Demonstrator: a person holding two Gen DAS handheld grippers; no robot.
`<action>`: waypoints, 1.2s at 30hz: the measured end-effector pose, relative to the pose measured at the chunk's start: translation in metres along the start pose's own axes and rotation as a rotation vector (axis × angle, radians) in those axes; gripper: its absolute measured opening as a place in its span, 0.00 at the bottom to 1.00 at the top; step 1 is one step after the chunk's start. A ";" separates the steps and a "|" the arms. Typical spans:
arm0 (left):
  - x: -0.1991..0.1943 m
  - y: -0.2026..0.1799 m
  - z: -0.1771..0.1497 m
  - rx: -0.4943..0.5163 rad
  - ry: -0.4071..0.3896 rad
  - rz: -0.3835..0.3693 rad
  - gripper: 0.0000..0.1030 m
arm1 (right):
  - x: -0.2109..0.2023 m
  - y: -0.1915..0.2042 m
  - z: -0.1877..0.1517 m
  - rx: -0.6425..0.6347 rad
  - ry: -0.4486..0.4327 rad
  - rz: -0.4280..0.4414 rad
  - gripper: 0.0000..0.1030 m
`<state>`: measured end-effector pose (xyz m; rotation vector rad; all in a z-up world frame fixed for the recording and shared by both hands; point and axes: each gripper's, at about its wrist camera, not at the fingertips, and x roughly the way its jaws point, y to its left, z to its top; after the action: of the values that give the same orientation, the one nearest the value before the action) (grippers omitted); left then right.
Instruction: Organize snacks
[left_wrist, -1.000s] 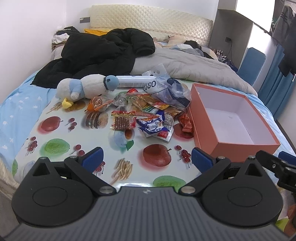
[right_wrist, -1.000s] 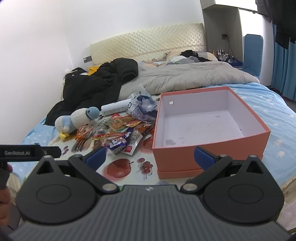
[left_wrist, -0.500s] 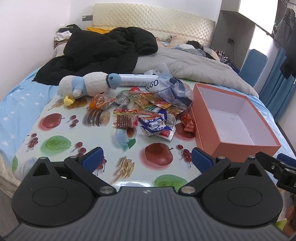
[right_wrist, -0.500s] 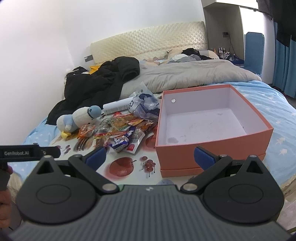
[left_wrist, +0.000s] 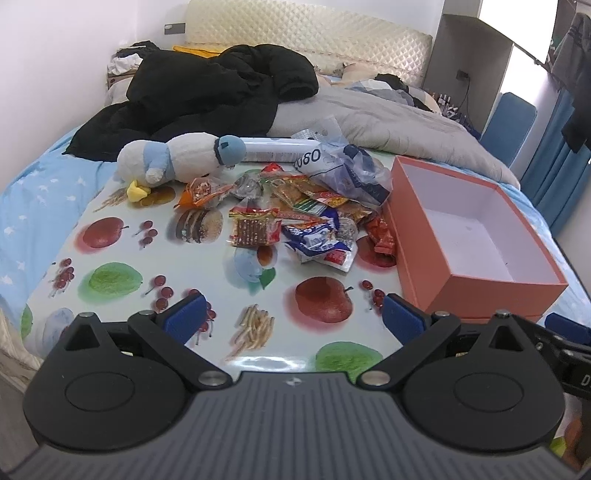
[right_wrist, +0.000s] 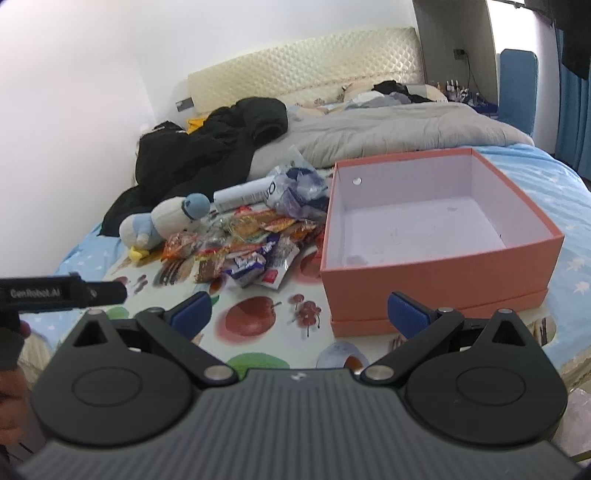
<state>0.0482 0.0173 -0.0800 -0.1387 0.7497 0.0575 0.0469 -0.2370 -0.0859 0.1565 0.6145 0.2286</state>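
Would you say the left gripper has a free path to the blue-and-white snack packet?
Probably yes: the left gripper is open, and only bare tablecloth lies between it and the packet at the pile's near edge.

We hold the left tool (left_wrist: 291, 314) with its two blue fingers (left_wrist: 184, 313) spread wide, nothing between them. The right tool (right_wrist: 300, 309) is also wide apart and empty. Both are level, side by side, and point forward.
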 end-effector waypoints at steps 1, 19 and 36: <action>0.002 0.001 0.000 0.006 0.000 0.006 0.99 | 0.001 0.000 -0.001 -0.002 0.001 0.002 1.00; 0.047 0.030 0.009 0.023 -0.004 0.015 0.99 | 0.050 0.047 -0.013 -0.227 0.058 0.109 0.91; 0.194 0.080 0.036 -0.033 0.037 -0.136 0.98 | 0.147 0.097 -0.023 -0.447 -0.044 0.091 0.69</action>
<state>0.2064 0.1019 -0.1945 -0.2223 0.7752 -0.0620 0.1339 -0.1041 -0.1649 -0.2419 0.5003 0.4430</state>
